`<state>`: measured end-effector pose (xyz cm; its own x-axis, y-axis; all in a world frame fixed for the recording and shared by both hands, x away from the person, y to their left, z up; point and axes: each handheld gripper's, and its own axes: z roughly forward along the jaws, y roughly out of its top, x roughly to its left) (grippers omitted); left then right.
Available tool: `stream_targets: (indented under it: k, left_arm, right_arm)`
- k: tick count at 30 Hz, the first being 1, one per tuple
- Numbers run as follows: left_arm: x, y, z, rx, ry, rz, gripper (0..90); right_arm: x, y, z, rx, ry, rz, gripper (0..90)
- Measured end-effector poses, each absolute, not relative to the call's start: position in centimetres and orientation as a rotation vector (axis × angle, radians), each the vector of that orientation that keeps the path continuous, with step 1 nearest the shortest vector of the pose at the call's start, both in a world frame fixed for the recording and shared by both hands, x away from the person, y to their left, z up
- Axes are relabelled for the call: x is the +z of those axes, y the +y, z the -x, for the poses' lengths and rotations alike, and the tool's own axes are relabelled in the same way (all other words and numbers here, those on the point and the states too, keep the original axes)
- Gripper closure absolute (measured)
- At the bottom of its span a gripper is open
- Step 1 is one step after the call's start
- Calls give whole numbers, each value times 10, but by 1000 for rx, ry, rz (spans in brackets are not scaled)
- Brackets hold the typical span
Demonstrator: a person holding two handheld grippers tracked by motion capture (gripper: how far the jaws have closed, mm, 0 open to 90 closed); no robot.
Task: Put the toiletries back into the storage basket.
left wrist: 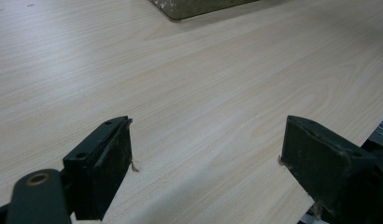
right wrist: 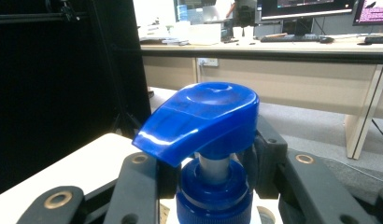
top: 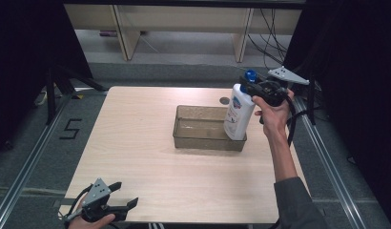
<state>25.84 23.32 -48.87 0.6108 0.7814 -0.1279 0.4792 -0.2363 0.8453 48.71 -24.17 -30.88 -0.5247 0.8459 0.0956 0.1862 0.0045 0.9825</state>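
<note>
Your pump bottle [top: 239, 114] is standing upright, long axis vertical, blue pump head [right wrist: 199, 119] topmost, its base sitting inside the tray's [top: 203, 128] right end. Your right gripper [top: 254, 88] is clamping the bottle's neck beneath the pump. Well short of the tray, your left gripper [top: 122, 195] is hovering with jaws apart over the table [top: 136, 143].

High view looks down on table [top: 136, 157], gripper views close, sharing it.
</note>
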Motion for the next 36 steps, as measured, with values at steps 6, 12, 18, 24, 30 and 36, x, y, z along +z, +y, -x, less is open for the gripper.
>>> stream_targets:
  k: [6,12,18,24,30,36]
  left_arm:
    - [-489,233,-258,402,1007,-1893,157]
    - [-489,233,-258,402,1005,-1894,157]
    - [-489,233,-258,403,1006,-1894,157]
    - [-489,233,-258,403,1006,-1895,157]
    - [-488,232,-257,405,1019,-1892,157]
    - [-489,233,-258,396,1006,-1890,157]
  right_arm:
    - [-315,-242,-485,1560,1747,-1051,618]
    - [-324,-244,-486,1561,1750,-1058,618]
    - [-333,-245,-486,1530,1777,-1061,618]
    - [-345,-246,-487,1523,1785,-1096,617]
    - [-350,-247,-485,1585,1774,-1092,526]
    - [-356,-243,-485,1576,1777,-1117,411]
